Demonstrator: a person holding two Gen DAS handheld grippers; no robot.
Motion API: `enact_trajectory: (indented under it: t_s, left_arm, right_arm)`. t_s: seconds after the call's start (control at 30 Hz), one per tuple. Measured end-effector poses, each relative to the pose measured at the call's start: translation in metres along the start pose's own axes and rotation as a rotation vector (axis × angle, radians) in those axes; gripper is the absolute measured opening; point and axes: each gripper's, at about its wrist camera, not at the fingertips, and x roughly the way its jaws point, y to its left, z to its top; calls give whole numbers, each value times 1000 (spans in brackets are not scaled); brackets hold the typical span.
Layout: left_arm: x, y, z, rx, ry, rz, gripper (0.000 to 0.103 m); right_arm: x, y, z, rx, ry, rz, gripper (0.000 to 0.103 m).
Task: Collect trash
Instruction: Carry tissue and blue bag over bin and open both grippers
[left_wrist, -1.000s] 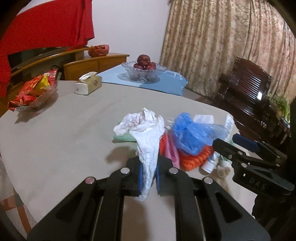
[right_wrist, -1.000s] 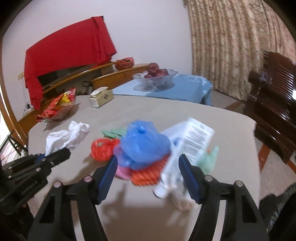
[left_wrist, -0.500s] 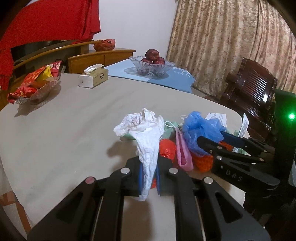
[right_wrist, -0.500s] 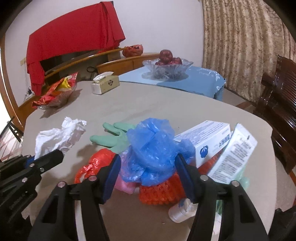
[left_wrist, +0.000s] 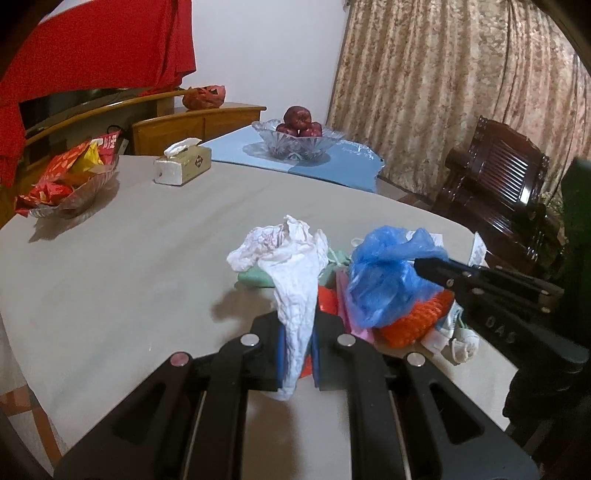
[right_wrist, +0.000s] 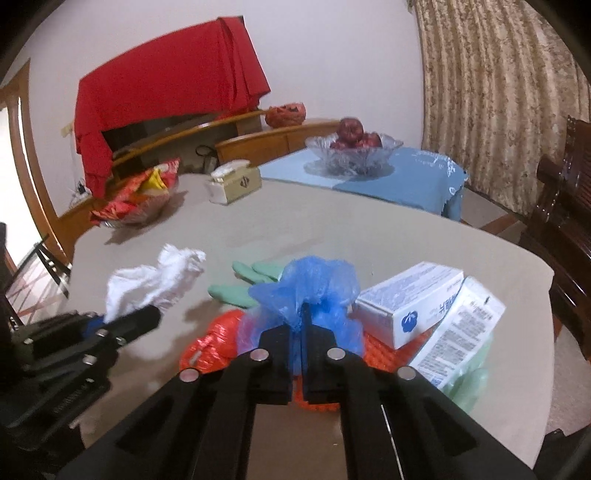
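Between your right gripper's (right_wrist: 298, 354) clamped jaws, the blue plastic bag (right_wrist: 314, 291) is light and slippery; your left gripper (left_wrist: 297, 350) pinches soft tissue (left_wrist: 291, 266).

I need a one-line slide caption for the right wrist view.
Right gripper shut on the blue plastic bag atop the trash pile on the table.

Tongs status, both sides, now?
Left tongs: closed on crumpled white tissue paper.
Right tongs: closed on crinkled blue plastic bag.
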Motion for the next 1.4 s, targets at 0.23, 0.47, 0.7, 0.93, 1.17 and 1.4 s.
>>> enact_trajectory:
  t_s: [0.23,0.47,0.7,0.93,1.17,1.4]
  left_arm:
    - [-19,-9,9,21,-29,-14,10]
    - [-38,-26,12,49,-39,-45,10]
    - [-57,-60,8,100,-42,-111,10]
    - [-72,-109,-4,161,-32,-213,10]
    - [-84,-176,-23,235,-19,-348,10]
    - [-83,-235,-46,302,24,-472,10]
  right_arm:
    - [-35,5,12,-2,-55,31,3]
    - [-74,0,12,24,-92,32,3]
    - [-127,-17,0,44,-126,-19,3]
    - [-186,-48,-22,84,-150,-126,3]
    - [-238,-87,-52,153,-158,-262,3]
    - [-278,-119,-87,214,-144,-373,3]
